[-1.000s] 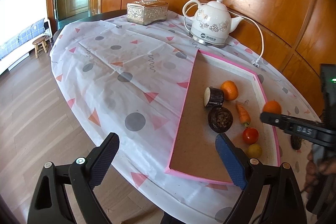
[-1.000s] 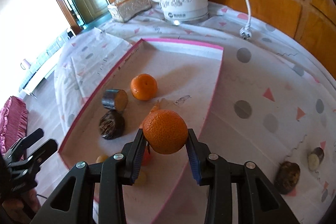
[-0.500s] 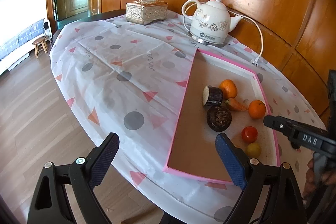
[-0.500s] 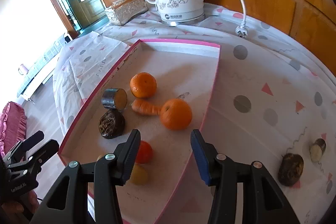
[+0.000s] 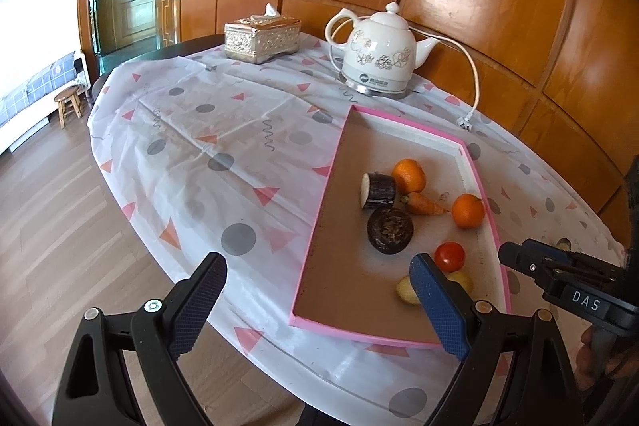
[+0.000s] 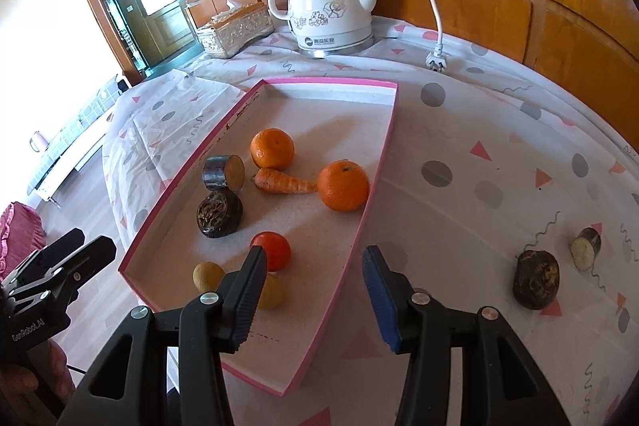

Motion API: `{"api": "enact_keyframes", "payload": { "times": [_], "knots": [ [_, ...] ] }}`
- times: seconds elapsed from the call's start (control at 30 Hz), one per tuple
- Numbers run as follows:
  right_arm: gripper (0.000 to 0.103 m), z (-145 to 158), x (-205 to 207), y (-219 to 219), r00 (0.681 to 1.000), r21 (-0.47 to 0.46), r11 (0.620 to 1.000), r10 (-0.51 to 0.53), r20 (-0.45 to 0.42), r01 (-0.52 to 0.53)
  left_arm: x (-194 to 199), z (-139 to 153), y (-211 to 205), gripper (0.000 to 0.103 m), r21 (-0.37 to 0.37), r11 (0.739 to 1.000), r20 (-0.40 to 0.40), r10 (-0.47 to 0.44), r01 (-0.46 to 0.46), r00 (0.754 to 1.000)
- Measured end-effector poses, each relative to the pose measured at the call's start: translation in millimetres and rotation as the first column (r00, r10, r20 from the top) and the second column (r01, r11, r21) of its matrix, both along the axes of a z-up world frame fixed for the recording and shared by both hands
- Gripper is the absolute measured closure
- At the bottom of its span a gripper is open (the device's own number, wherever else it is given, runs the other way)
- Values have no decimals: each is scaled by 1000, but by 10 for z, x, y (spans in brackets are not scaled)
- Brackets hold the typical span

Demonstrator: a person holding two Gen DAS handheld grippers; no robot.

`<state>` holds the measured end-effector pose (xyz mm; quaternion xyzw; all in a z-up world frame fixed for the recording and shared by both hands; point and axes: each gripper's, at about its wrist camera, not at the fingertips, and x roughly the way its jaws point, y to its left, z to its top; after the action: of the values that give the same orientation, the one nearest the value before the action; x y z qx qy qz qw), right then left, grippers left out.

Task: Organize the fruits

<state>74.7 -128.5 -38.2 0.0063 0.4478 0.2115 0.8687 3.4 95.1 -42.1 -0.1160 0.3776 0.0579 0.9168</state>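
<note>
Fruit: seven pieces lie in the pink-rimmed tray [image 6: 379, 162]; the near orange [image 6: 343, 185] rests against its right rim, touching the carrot [image 6: 284, 181].
Left out: a dark round piece [image 6: 536, 279] and a cut stub [image 6: 585, 248] sit on the cloth, well apart from the tray.
Right gripper [image 6: 313, 296]: jaws part open, just widened, nothing between them.
Left gripper [image 5: 315, 302]: wide open, empty, hovering at the tray's near corner.
Risk: I'd guess a knocked rim sends the round fruit rolling.
Room: bare cloth right of the tray; the table edge is close.
</note>
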Motion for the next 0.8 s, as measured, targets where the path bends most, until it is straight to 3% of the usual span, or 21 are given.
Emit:
{"api": "enact_keyframes", "payload": {
  "times": [0.8],
  "knots": [
    [53,202,-268,-548,992,-48,994,-91,84,95,-30,107,-513,10,95,982,4,-162,161,987]
  ]
}}
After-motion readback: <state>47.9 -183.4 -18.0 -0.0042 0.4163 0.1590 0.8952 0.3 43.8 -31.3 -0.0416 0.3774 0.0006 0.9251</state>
